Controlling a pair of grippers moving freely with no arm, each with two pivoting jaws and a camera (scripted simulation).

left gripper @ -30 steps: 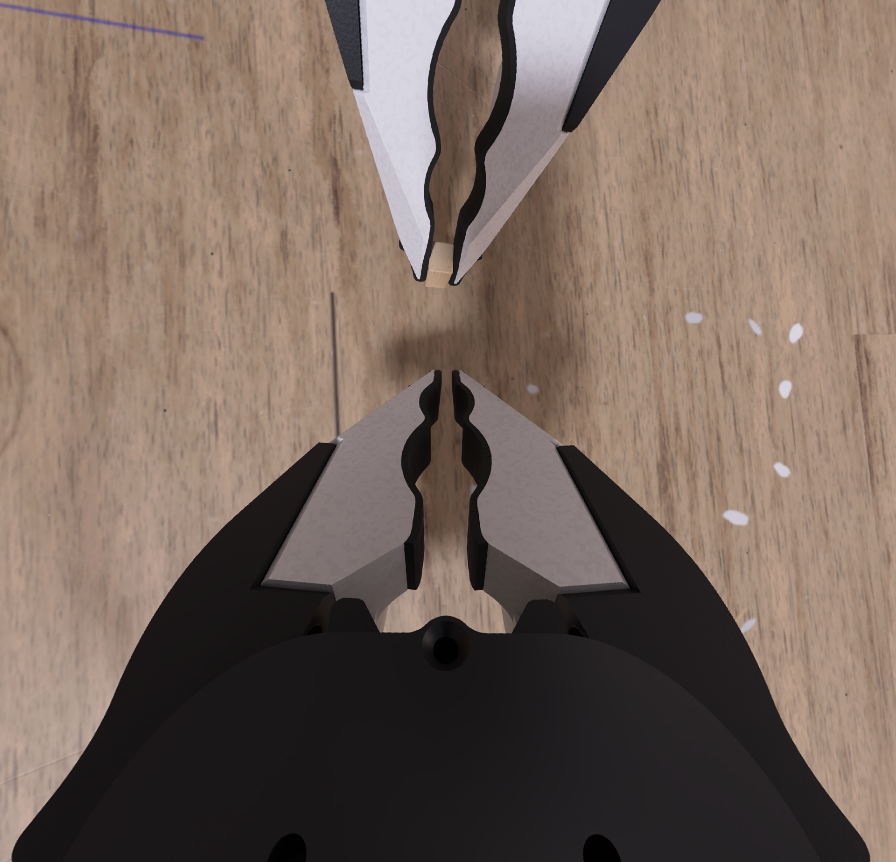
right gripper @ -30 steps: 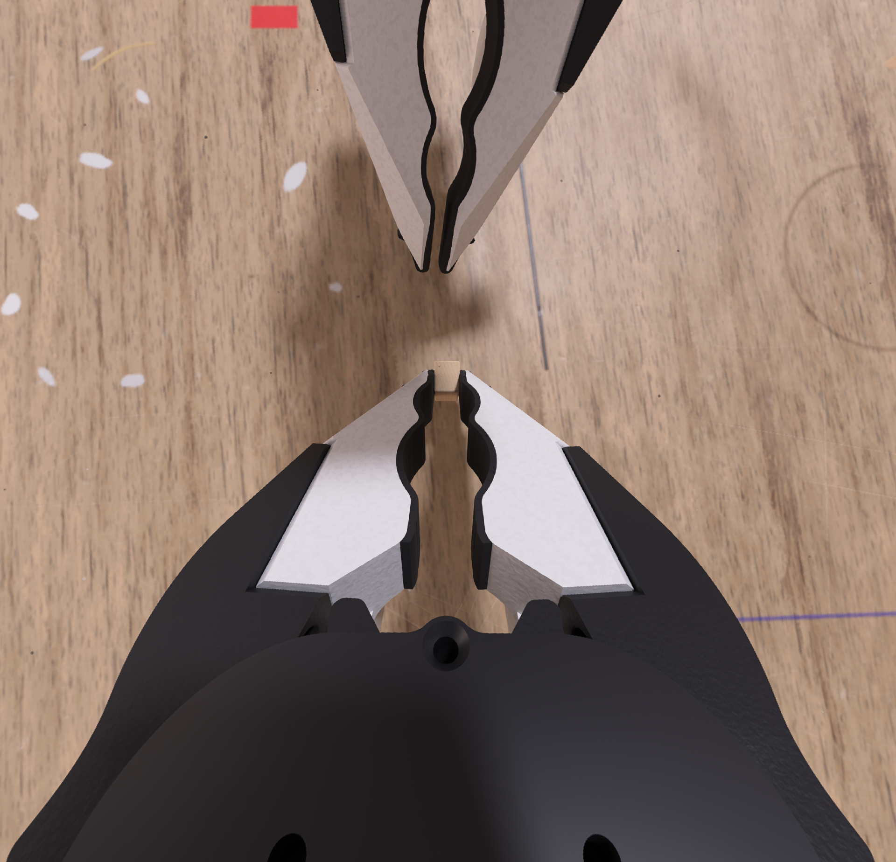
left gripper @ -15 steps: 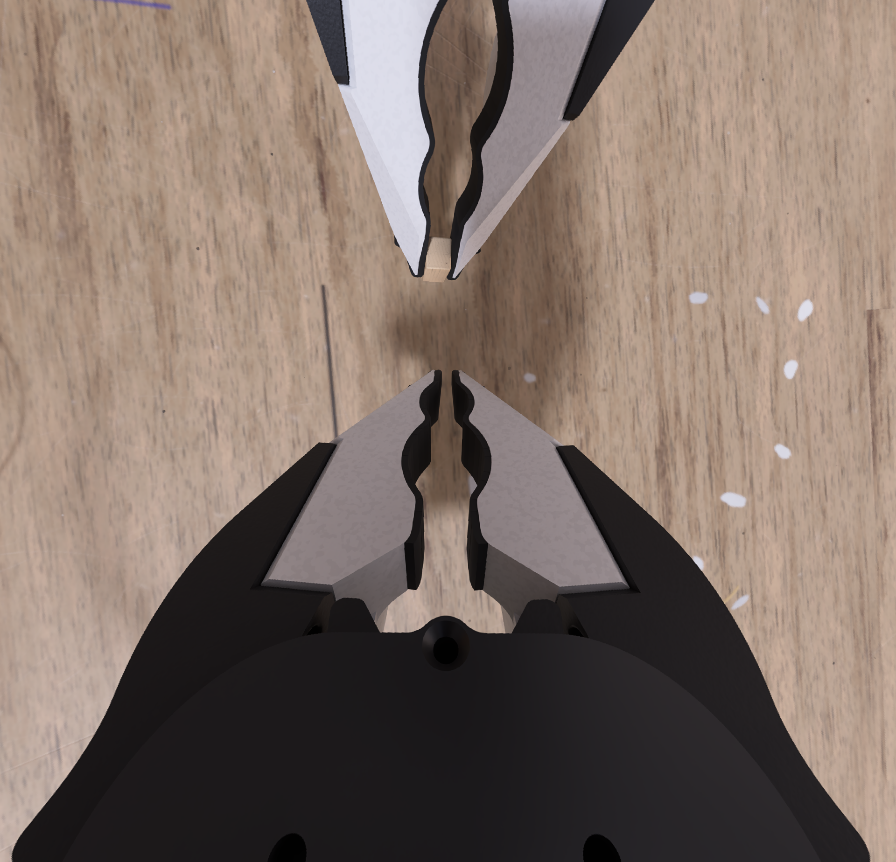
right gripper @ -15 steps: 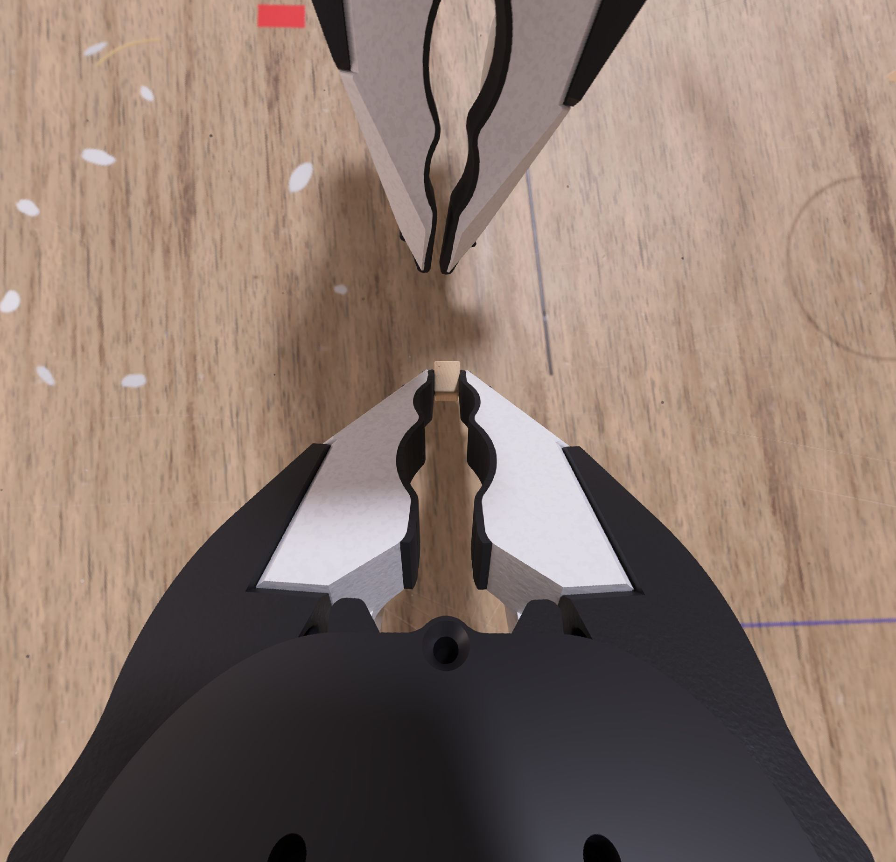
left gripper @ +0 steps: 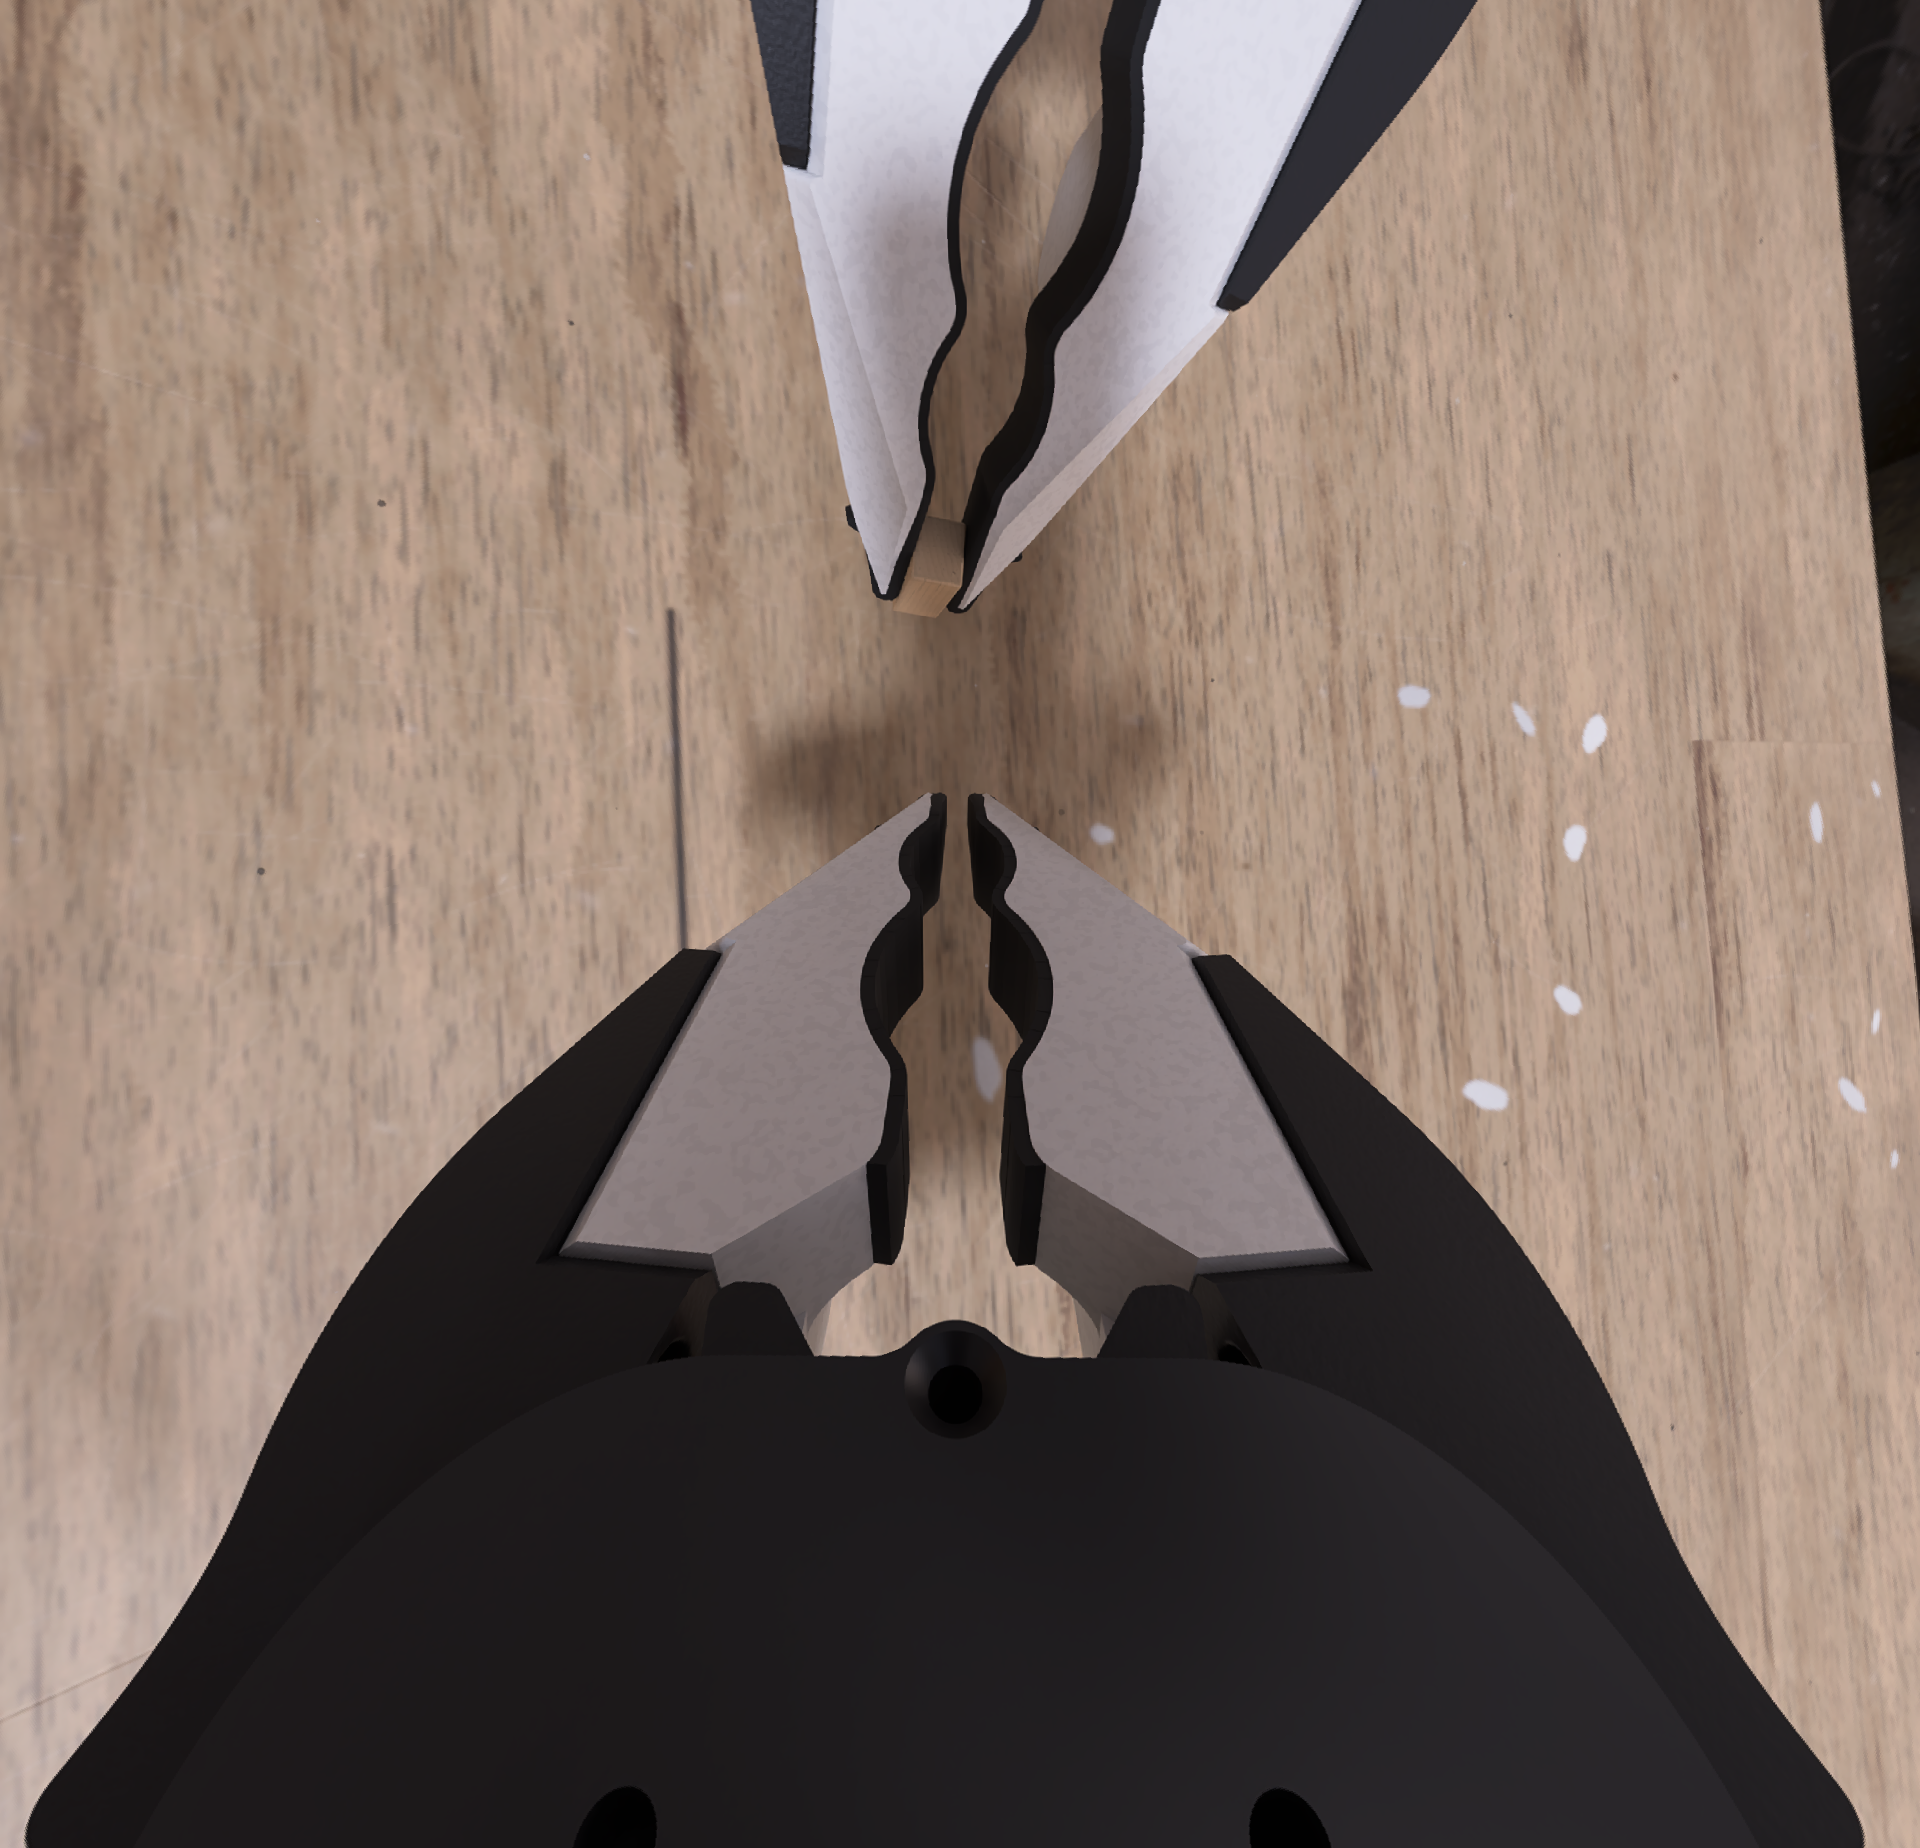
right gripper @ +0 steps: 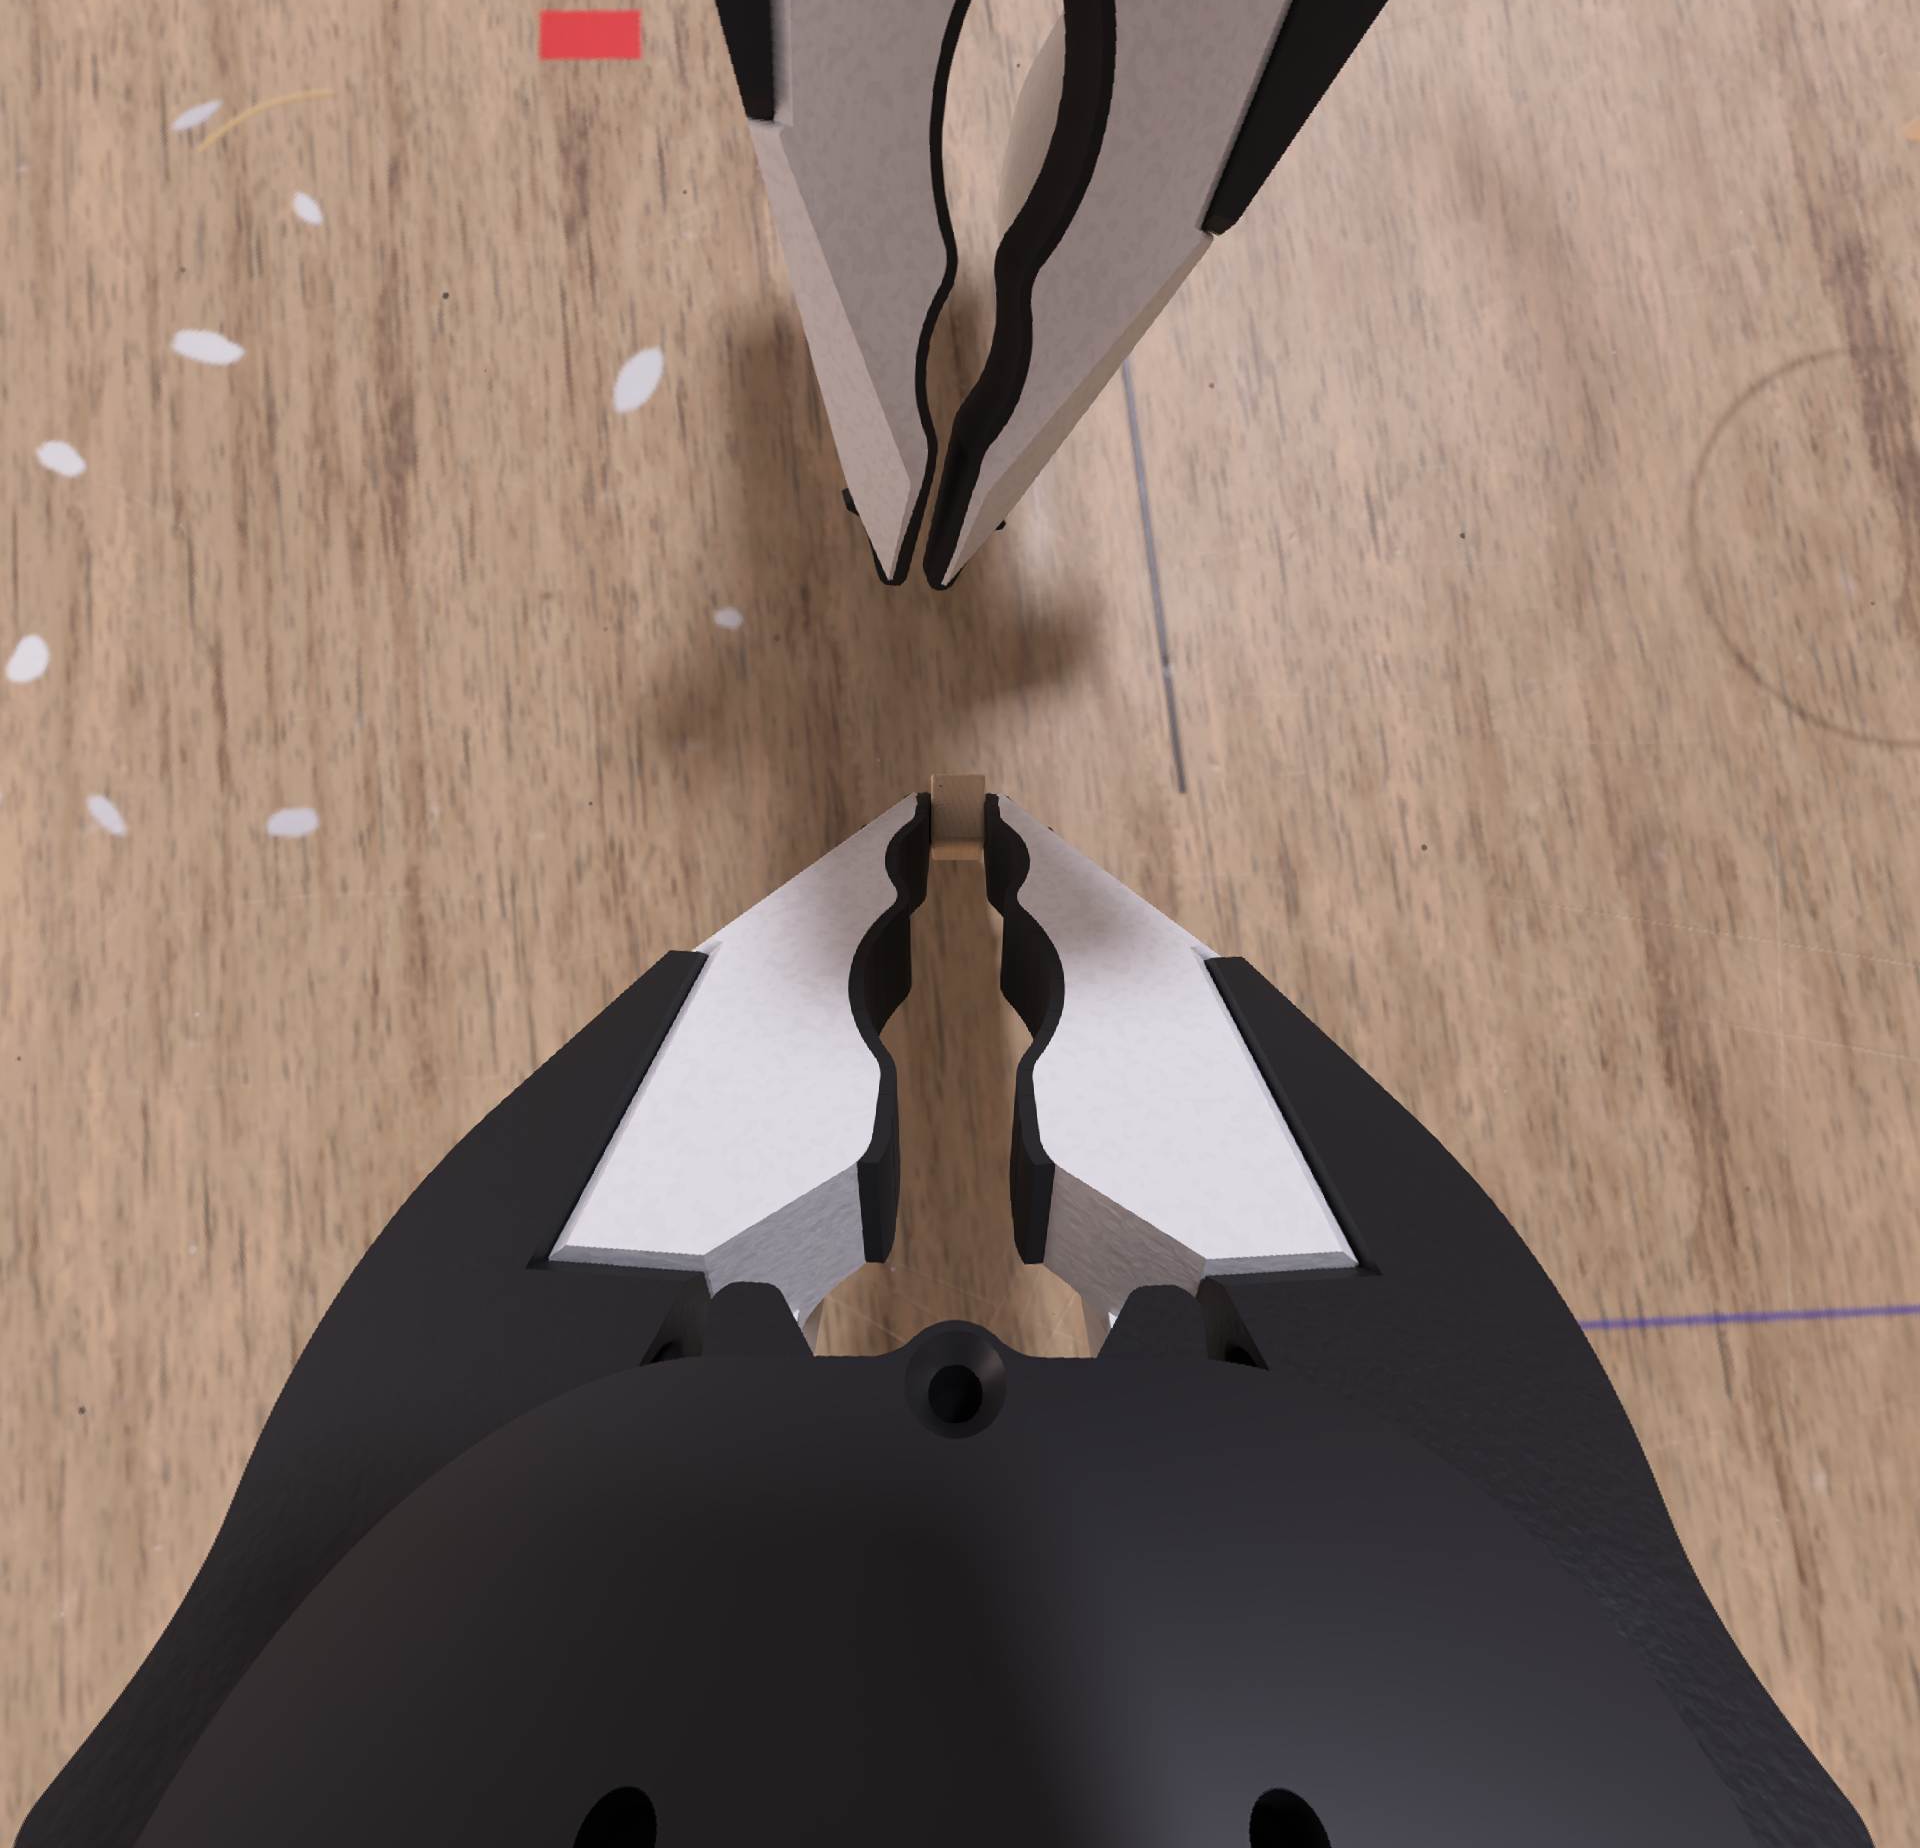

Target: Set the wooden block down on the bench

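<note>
A small pale wooden block is pinched between the tips of my right gripper, held above the wooden bench. In the left wrist view the same block shows in the right gripper coming in from the top. My left gripper is shut and empty, tip to tip with the right one, a short gap apart. It shows at the top of the right wrist view. A soft shadow lies on the bench between the tips.
White flecks are scattered on the bench to the right in the left wrist view, and to the left in the right wrist view. A small red rectangle lies far left. The bench's dark edge runs along the right.
Both grippers have drifted slightly over the bench; the flecks and lines shift in view. The block stays held in the right gripper. The left gripper stays shut.
</note>
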